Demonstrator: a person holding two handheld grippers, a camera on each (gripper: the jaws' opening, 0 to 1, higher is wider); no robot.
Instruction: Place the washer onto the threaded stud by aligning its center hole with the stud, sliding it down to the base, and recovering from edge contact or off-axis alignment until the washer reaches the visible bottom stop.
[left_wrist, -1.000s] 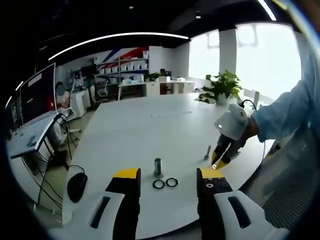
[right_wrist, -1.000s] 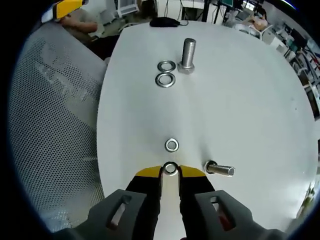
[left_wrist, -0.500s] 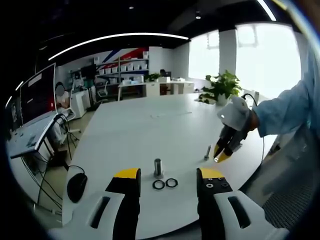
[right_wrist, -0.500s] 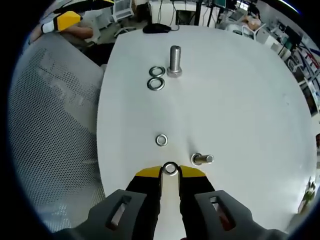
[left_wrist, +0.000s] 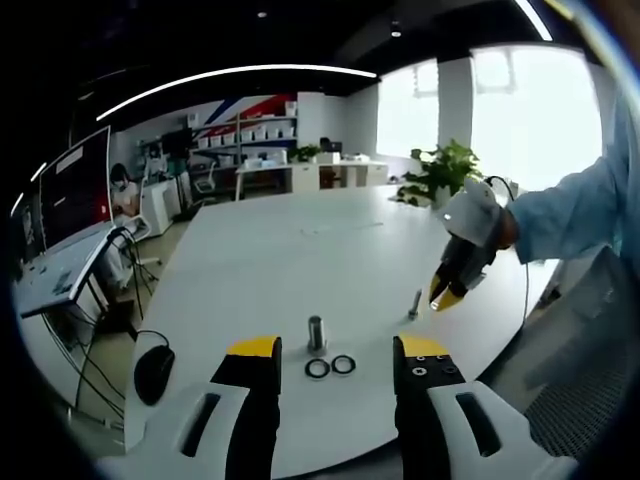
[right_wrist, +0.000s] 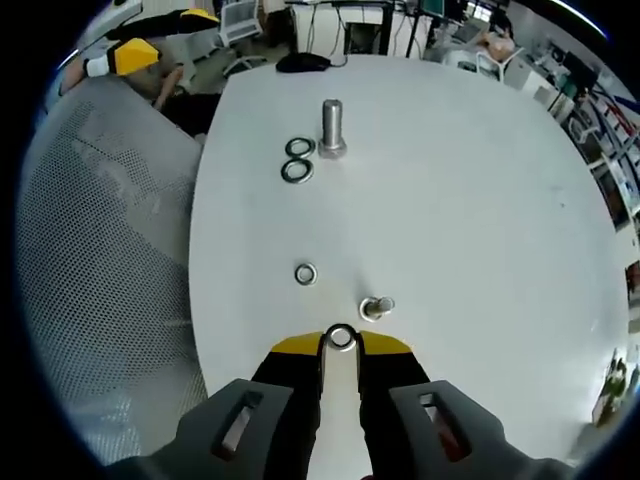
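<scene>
My right gripper (right_wrist: 341, 345) is shut on a small steel washer (right_wrist: 341, 337), held on edge between its yellow-tipped jaws. Just beyond and slightly right stands the small threaded stud (right_wrist: 377, 307), seen almost end on, apart from the held washer. Another small washer (right_wrist: 306, 273) lies flat to its left. In the left gripper view, the right gripper (left_wrist: 443, 298) hangs in a person's hand just above and right of that stud (left_wrist: 415, 303). My left gripper (left_wrist: 337, 350) is open, with nothing between its jaws.
A larger stud (left_wrist: 317, 333) stands upright on the white table (left_wrist: 280, 260), with two big washers (left_wrist: 331, 367) beside it; the same stud (right_wrist: 331, 127) and washers (right_wrist: 297, 159) lie farther off. A mesh chair (right_wrist: 100, 250) is beside the table edge. A black mouse (left_wrist: 154, 372) lies nearby.
The right gripper has lifted with the washer and swung over the small stud, which now appears end on instead of from the side. The left gripper has stayed still.
</scene>
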